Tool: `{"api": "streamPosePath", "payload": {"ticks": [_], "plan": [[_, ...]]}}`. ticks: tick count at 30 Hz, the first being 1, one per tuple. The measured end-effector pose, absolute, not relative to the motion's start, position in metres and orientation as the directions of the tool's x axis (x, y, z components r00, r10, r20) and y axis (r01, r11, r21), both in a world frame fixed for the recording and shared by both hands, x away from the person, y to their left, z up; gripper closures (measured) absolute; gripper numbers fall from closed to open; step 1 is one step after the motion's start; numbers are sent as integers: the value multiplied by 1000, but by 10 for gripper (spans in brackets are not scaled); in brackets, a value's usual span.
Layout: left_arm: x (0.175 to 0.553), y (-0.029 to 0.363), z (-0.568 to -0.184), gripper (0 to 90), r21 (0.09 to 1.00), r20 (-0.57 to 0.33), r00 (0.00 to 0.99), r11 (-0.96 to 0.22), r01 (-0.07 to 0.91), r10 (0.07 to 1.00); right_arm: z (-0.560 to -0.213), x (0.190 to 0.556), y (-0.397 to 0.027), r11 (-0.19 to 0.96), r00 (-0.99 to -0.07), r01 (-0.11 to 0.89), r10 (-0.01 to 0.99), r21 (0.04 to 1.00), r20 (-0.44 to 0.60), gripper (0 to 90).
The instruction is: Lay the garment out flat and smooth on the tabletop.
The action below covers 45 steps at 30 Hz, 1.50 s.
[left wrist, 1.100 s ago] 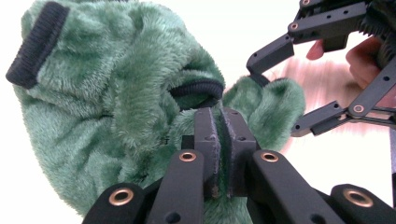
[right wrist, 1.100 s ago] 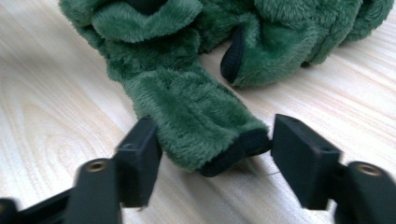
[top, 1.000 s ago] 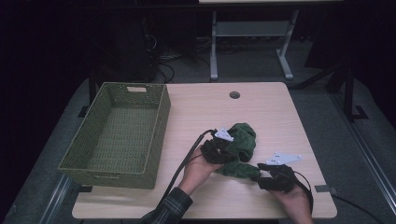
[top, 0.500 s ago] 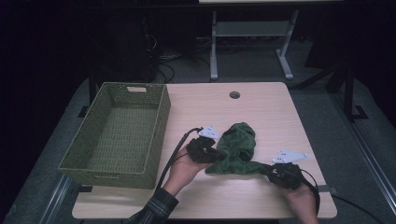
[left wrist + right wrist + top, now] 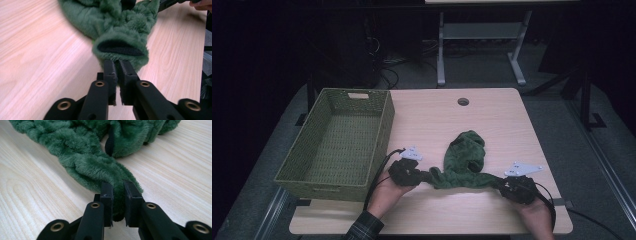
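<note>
A green fleece cloth [image 5: 467, 160] lies on the wooden table [image 5: 437, 120], with a strip of it stretched along the near side between my two grippers. My left gripper [image 5: 424, 175] is shut on the strip's left end. In the left gripper view the jaws [image 5: 117, 62] pinch a cuff-like fold of the cloth [image 5: 120, 30], and they have just been opening slightly with the fleece still between them. My right gripper [image 5: 499, 184] is shut on the right end. There the jaws [image 5: 119, 186] clamp a thick roll of cloth [image 5: 82, 157]; they closed on it, then eased open a little.
A green woven basket [image 5: 384, 120] stands on the left part of the table, close to my left hand. A round cable hole [image 5: 463, 101] sits near the far edge. Bare tabletop lies beyond and to the right of the cloth.
My left gripper has moved left and toward the near edge with the cloth, drawing the bunched cloth out into a strip. The right gripper has stayed almost in place and closed on the cloth.
</note>
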<state>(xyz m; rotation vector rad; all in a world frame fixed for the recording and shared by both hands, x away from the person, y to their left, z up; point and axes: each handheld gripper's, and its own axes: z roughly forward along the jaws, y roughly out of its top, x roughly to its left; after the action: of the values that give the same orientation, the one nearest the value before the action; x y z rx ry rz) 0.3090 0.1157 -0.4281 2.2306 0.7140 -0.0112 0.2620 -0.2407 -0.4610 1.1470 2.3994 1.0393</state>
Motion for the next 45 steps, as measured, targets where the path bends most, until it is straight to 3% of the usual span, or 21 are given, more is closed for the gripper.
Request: {"api": "streamPosePath", "payload": {"ticks": [7,12,16,21,26,33,39,42,45], "plan": [[300,120,-405,736,712,-190,850,-526,464,492,-457,257,-243,418,-638,569,767,708,60,578],[295,123,-387,740,743,-170,857,-508,436,486,-445,249,-250,411,-638,557,768,722,54,546],[294,114,-385,829,741,-188,867,-513,433,461,-434,249,-250,386,-650,540,756,748,79,644],[299,92,-396,898,721,-219,874,-531,445,434,-433,260,-243,378,-692,544,708,749,145,898],[304,70,-419,899,681,-226,877,-575,454,425,-443,272,-236,416,-696,572,702,707,151,900],[308,76,-449,899,602,-249,862,-627,494,441,-457,274,-237,462,-699,601,700,652,149,900],[310,88,-451,899,566,-133,862,-677,471,489,-464,273,-236,485,-702,607,699,630,138,900],[314,94,-456,899,570,-175,843,-646,508,508,-464,272,-236,480,-697,611,703,630,140,900],[312,95,-454,900,555,-155,854,-671,491,497,-464,270,-235,485,-696,607,707,629,127,900]]}}
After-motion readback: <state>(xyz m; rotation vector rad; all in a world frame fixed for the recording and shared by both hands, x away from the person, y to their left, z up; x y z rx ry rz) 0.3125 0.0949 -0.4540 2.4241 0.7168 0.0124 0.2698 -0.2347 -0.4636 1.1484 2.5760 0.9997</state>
